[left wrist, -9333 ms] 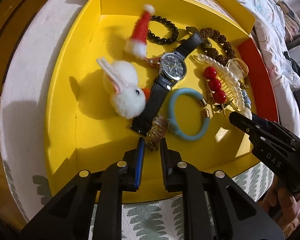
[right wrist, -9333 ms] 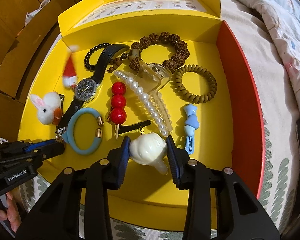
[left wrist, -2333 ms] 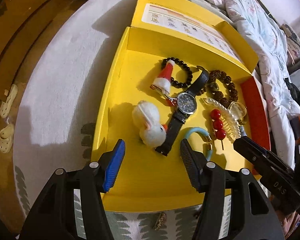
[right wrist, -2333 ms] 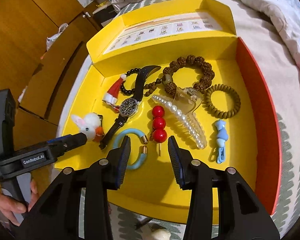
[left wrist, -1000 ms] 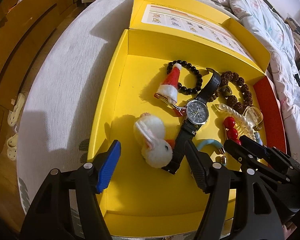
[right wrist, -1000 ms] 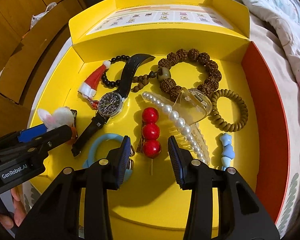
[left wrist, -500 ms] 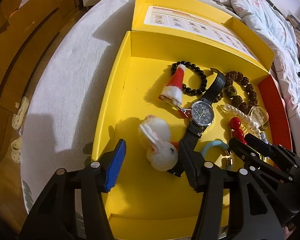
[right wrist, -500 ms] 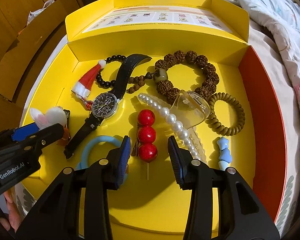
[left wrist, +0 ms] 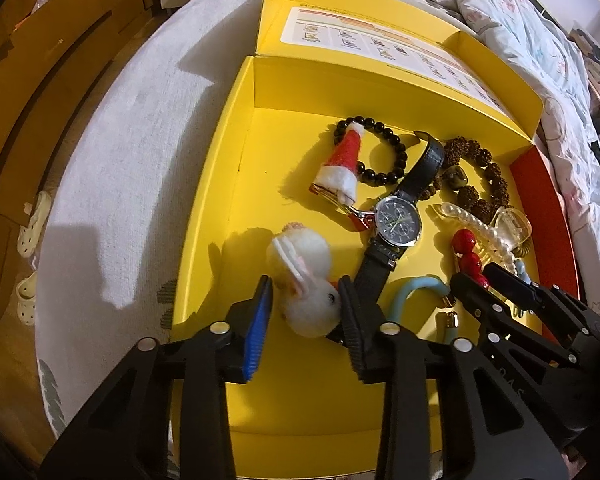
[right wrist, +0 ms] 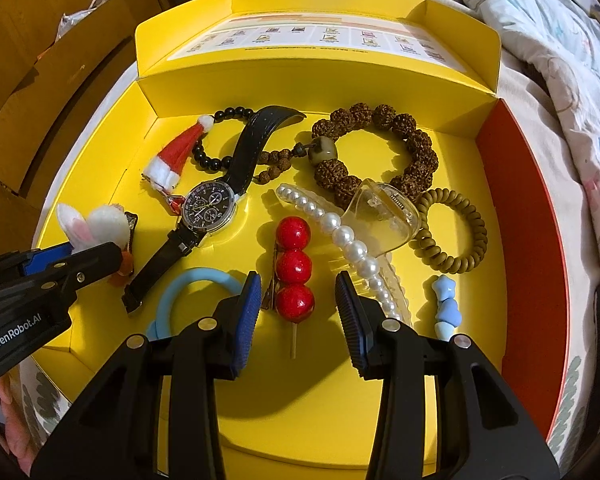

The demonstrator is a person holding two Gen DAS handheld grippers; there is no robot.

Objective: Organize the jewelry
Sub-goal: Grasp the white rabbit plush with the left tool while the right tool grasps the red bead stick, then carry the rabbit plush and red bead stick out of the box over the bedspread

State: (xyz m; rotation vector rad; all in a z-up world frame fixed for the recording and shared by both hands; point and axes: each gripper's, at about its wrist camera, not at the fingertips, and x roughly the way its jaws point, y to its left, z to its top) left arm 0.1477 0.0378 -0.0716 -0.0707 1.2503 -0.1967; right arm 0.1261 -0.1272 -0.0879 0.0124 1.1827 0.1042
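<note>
Left gripper (left wrist: 305, 302) fingers closing around the plush bunny clip (left wrist: 306, 280) near the yellow box's (left wrist: 216, 184) left wall; right gripper (right wrist: 296, 306) fingers part-open, straddling the red bead pin (right wrist: 295, 267) without touching it.

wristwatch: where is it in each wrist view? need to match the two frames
Left wrist: wristwatch right of centre, strap running down toward the left gripper.
Right wrist: wristwatch left of centre, strap diagonal.
Shared landmark: Santa hat clip, just left of the dial in both.

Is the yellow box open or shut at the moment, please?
Open. The yellow box has its lid folded back behind it, printed inner side showing, and the watch and other pieces lie exposed on its floor.
</note>
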